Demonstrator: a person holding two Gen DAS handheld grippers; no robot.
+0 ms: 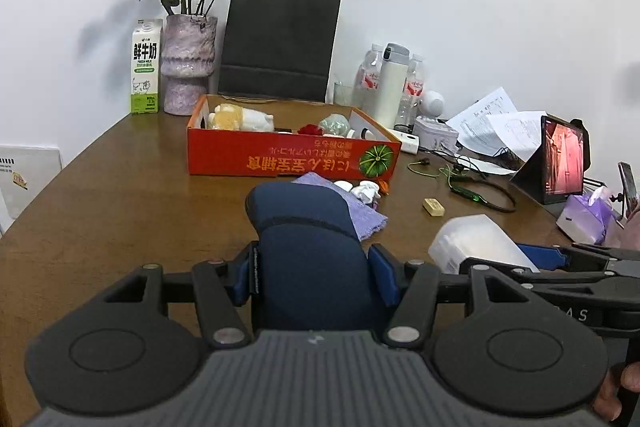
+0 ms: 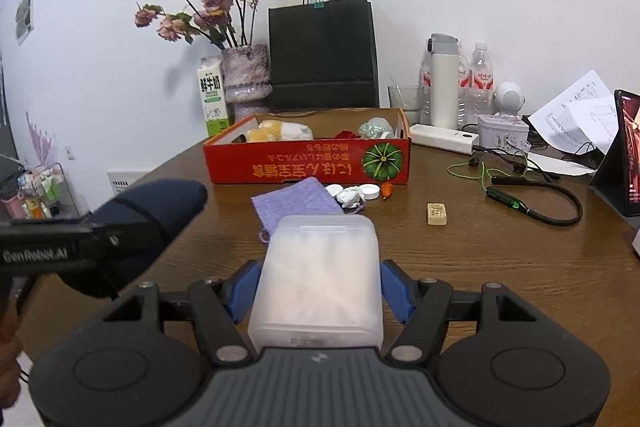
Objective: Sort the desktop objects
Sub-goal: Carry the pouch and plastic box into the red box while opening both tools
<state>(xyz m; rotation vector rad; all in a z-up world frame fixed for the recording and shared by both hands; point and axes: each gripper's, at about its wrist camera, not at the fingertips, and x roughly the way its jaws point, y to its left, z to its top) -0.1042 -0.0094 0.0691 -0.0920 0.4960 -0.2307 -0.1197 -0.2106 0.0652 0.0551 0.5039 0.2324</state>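
Left wrist view showed the left hand-held gripper (image 1: 316,271) clamped part-way on a dark blue case (image 1: 308,239) – its blue pads pressed against both sides, the case standing up between them above the brown table (image 1: 112,211). To its right in that view, the right hand-held gripper (image 1: 532,259) carried a frosted white plastic box (image 1: 476,243). Right wrist view confirmed that grip: the box (image 2: 320,279) sat squeezed between the blue pads at about half spread, held off the table (image 2: 500,259), while the left hand-held gripper (image 2: 100,239) and its blue case (image 2: 148,215) hung at the left edge. Farther along the table stood a red cardboard box (image 2: 308,163) printed with a green pumpkin, holding a plush toy (image 2: 280,131) and other small things. Just in front of it lay a purple cloth pouch (image 2: 292,205), white bottle caps (image 2: 370,191), a crumpled white wad (image 2: 351,198) and, off to the right, a beige eraser (image 2: 437,214) – all apart from both grippers. Behind the red box were a milk carton (image 2: 214,99), a vase of dried roses (image 2: 246,79) and a black paper bag (image 2: 324,55).
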